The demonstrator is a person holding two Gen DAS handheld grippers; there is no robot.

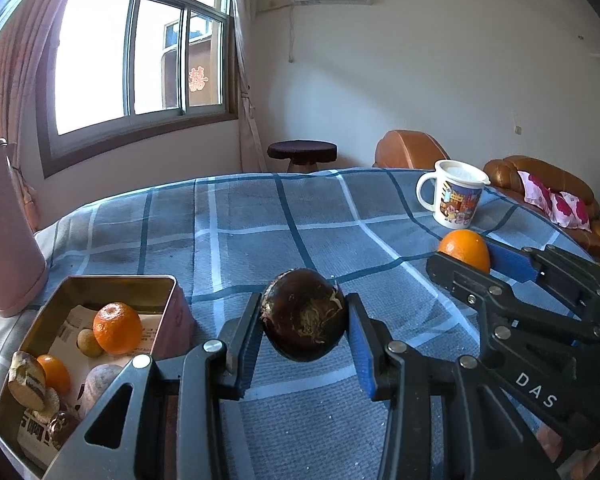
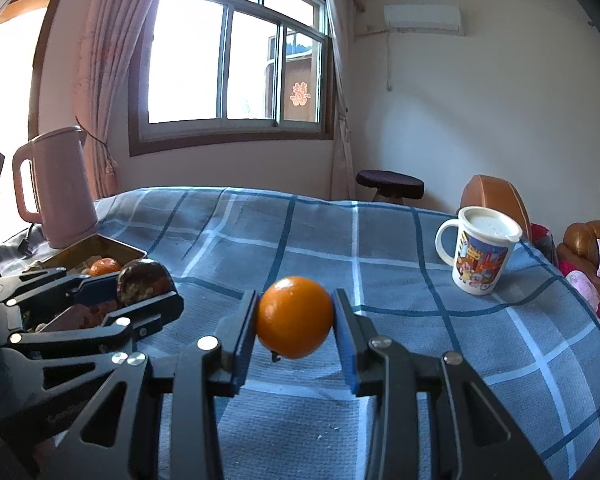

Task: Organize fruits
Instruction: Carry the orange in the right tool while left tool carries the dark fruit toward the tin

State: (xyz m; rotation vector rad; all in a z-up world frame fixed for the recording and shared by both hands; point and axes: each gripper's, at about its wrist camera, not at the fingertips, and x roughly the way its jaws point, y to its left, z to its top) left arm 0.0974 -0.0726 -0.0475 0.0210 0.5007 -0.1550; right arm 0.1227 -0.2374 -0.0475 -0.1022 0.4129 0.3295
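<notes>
We see the left gripper (image 1: 304, 316), jaws clamped on a dark brown fruit (image 1: 304, 314), just right of the metal tin (image 1: 112, 280). Farther right of the tin, right gripper (image 2: 295, 318) jaws clamp an orange (image 2: 295, 317) above the checked surface (image 2: 380, 240).

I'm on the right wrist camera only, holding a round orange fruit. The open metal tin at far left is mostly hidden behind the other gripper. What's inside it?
Observer: In the rectangular metal tin, a bigger orange and a smaller orange lie on printed paper, among other small items.
Operator: Is the left gripper square on that dark fruit?
Observer: Yes. The left gripper has one blue pad on each side of the dark brown round fruit.
Operator: Any room left in the tin?
Observer: Probably. Bare paper shows in its far right corner, beside the bigger orange.
</notes>
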